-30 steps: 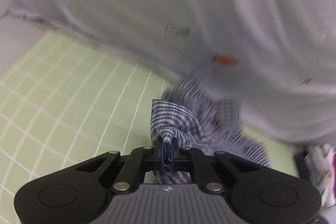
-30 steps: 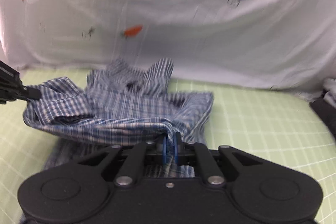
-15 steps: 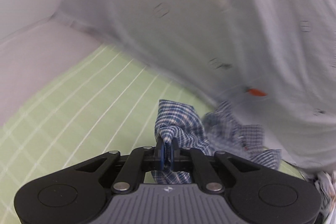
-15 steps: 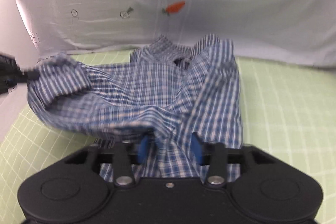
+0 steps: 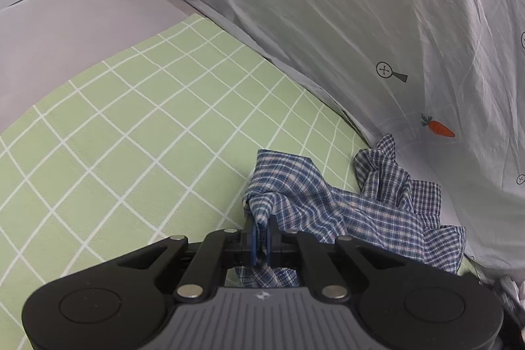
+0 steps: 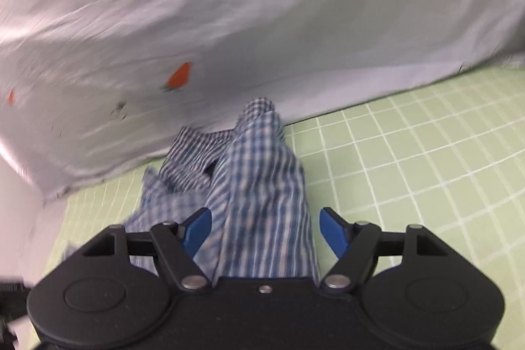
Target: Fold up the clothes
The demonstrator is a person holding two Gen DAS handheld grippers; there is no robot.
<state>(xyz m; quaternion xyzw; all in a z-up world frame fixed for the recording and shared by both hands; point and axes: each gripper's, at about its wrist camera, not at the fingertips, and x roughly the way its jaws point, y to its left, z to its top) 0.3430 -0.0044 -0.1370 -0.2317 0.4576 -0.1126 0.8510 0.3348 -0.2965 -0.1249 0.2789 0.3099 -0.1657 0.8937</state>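
A blue and white plaid shirt (image 5: 361, 212) lies crumpled on the green grid mat (image 5: 131, 136), near the pale sheet at the back. My left gripper (image 5: 261, 235) is shut on a bunched edge of the shirt, just above the mat. In the right wrist view the shirt (image 6: 259, 186) runs in a long fold away from me. My right gripper (image 6: 265, 230) is open, its blue fingers (image 6: 331, 228) wide apart on either side of the fold, not pinching it.
A pale sheet (image 5: 361, 22) printed with carrots and symbols hangs along the back and also shows in the right wrist view (image 6: 229, 22). A grey surface (image 5: 65, 15) borders the mat at the left. The mat (image 6: 426, 153) extends to the right of the shirt.
My right gripper has opened and let go of the shirt, which has dropped into a long fold. My left gripper stays shut on its edge and has swung left.
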